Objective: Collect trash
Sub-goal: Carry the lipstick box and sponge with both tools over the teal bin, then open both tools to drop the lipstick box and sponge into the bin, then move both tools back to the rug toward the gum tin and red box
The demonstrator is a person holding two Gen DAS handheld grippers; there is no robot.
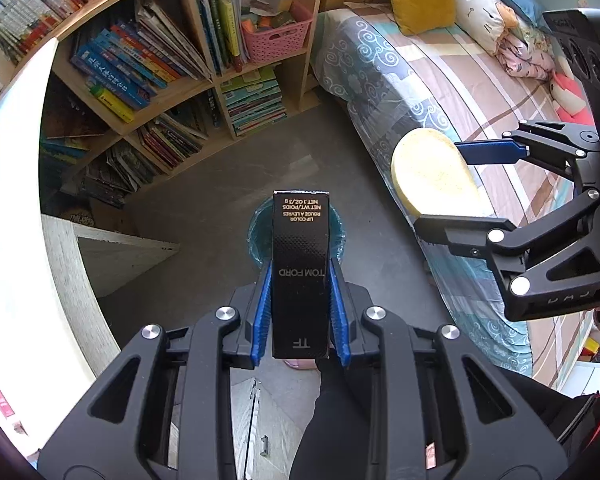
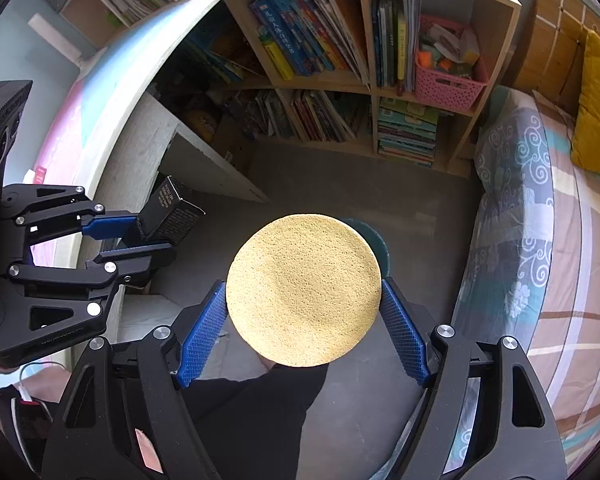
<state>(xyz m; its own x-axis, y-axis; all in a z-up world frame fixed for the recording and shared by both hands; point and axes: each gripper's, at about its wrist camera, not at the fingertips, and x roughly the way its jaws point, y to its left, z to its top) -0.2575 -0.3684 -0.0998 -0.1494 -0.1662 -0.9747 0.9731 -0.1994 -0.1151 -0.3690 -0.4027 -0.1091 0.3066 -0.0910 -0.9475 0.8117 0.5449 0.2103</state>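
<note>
Both grippers point steeply down over the bin (image 1: pixel 260 224), a round container lined with a blue-green bag on the grey floor. The left gripper (image 1: pixel 300 276) pinches a black lipstick carton (image 1: pixel 300 272) (printed "TOM FORD") directly above the bin. The right gripper (image 2: pixel 304 300) clamps a round yellow sponge (image 2: pixel 303 290) by its edges, just beside the bin's rim, toward the bed (image 2: pixel 540 240).
</note>
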